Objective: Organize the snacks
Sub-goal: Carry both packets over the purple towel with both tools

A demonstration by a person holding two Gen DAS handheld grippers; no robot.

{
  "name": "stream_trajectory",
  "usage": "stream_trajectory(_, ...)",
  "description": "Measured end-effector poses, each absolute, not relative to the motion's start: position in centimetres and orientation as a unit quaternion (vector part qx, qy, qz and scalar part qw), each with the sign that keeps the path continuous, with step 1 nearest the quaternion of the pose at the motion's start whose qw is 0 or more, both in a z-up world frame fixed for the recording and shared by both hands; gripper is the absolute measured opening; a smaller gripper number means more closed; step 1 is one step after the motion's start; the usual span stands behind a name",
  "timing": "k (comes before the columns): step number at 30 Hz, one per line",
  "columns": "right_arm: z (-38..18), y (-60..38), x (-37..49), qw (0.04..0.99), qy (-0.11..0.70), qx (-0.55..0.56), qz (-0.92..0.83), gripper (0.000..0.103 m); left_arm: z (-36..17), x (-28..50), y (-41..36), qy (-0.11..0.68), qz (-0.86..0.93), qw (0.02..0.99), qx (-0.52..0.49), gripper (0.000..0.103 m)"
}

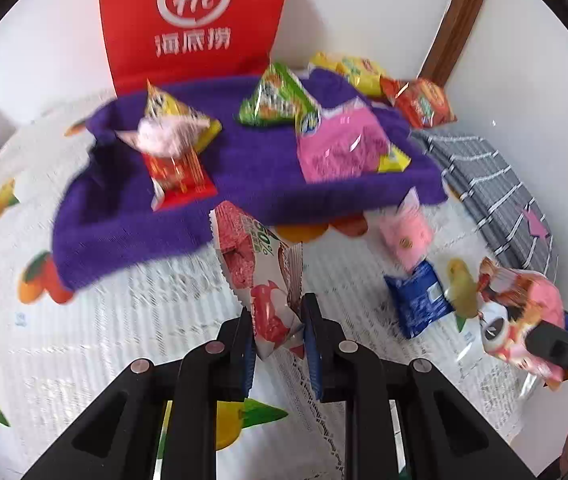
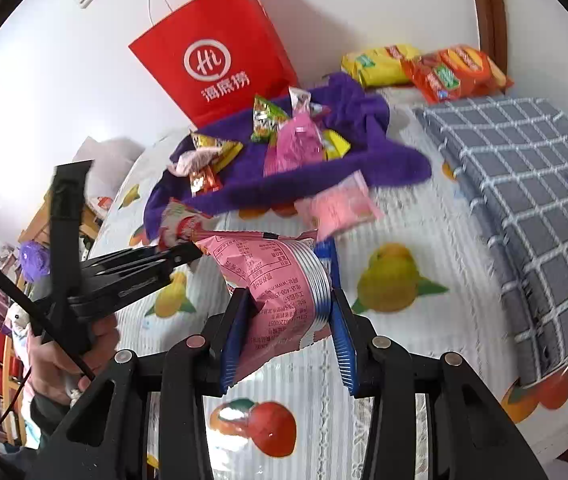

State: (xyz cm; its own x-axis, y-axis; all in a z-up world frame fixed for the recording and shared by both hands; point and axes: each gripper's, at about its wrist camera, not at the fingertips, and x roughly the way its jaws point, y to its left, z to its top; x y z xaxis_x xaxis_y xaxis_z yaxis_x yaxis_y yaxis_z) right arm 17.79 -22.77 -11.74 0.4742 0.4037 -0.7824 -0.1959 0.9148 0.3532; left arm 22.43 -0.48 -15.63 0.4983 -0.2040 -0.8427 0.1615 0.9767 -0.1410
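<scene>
Fruit-print tablecloth point(image 1: 83, 340) is carrying one purple towel point(image 1: 131, 216) ahead of both fingertips, bearing six snack packets. Left gripper point(image 1: 277, 320) is clamping one red-and-white packet point(image 1: 259, 280); right gripper point(image 2: 292, 308) is clamping one pink packet point(image 2: 279, 280), two others lying loose beyond.

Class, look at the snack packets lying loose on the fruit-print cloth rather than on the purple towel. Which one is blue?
The blue packet, lying flat beside the pale pink packet. It is the only dark blue wrapper; the other packets are pink, red, yellow or green.

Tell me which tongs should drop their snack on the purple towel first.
Left, probably. The left tongs hold the red-and-white packet right at the purple towel edge; the right tongs hold the pink packet farther back.
</scene>
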Motion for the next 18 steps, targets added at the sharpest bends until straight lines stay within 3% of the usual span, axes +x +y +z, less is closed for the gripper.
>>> stream_trajectory(18,-3.7,-19.0,26.8,0.892,0.418,0.075,0.157,0.04,-5.7,28.8,2.4,0.404,-0.075,0.912,-0.009,0.02)
